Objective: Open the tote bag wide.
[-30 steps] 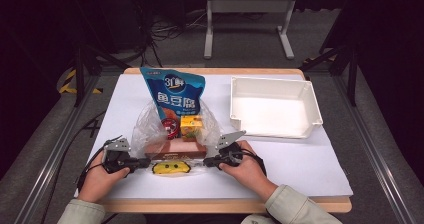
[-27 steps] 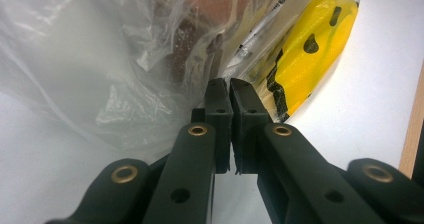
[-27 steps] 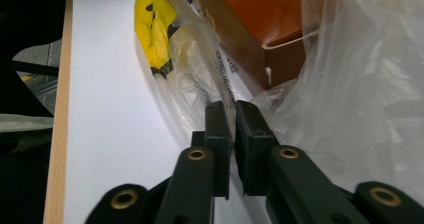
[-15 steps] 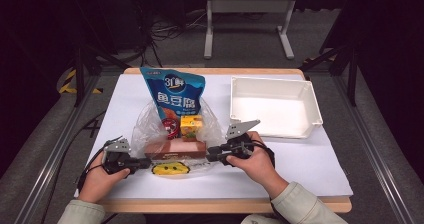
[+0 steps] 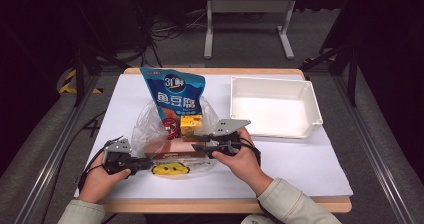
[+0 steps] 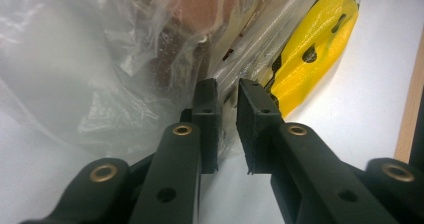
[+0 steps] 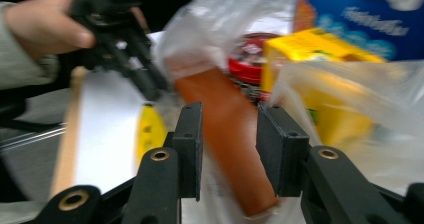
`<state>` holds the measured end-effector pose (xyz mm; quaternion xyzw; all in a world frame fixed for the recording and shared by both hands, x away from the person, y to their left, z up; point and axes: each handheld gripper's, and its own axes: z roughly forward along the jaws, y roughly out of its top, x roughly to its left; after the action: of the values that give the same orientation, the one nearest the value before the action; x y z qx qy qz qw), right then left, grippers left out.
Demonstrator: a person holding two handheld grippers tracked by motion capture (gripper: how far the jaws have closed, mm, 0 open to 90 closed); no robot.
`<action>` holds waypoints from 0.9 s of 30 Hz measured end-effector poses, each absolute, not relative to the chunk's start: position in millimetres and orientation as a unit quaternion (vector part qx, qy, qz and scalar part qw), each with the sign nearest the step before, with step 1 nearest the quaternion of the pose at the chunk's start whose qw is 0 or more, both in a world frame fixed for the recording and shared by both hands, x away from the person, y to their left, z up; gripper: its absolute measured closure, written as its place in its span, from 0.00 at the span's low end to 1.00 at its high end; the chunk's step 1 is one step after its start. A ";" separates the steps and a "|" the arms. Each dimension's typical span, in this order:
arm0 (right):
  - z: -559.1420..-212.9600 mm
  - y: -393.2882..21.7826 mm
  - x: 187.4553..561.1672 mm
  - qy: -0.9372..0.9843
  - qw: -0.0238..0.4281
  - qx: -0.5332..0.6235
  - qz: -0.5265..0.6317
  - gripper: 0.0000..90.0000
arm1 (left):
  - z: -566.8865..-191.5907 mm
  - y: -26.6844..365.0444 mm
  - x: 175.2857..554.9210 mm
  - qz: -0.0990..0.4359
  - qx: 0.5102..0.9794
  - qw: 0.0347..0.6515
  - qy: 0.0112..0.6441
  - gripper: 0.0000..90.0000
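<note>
- The table (image 5: pixel 310 169), covered in white, bears everything; the high view takes in all of it.
- One white tray (image 5: pixel 275 109) stands at the far right of the table, well apart from both grippers.
- One clear plastic bag (image 5: pixel 150 129) lies near the front edge, with goods inside; in the left gripper view its crumpled film (image 6: pixel 100 84) is seen from close up.
- One blue snack pouch (image 5: pixel 174 96) stands upright at the bag's far side.
- One brown flat packet (image 7: pixel 225 134) lies lengthwise in the bag; the right gripper view shows it between that gripper's jaws, though blurred.
- One yellow box (image 7: pixel 320 74) and one red-lidded tin (image 7: pixel 250 59) sit just beside each other under the pouch.
- One yellow item with black marks (image 6: pixel 310 59) lies at the bag's front edge.
- Right gripper (image 5: pixel 199 140): jaws have just been opening and stand well apart, over the bag's right side; the packet shows in the gap, pads clear of it.
- Left gripper (image 6: pixel 227 119): jaws have just been opening to a narrow gap, at the bag's left edge; a fold of film lies between them, and I cannot tell whether the pads press on it.
</note>
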<state>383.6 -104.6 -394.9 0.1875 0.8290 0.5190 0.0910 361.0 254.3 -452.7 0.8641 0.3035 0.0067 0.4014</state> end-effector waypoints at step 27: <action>-444.2 -137.7 404.8 0.871 0.057 0.225 0.433 0.21 | -445.2 255.0 355.2 0.000 0.855 0.423 0.301 0.61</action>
<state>404.8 -137.7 -444.2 0.2251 0.8711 0.4328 0.0571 355.2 255.0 -445.2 0.8546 0.3013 0.0003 0.4228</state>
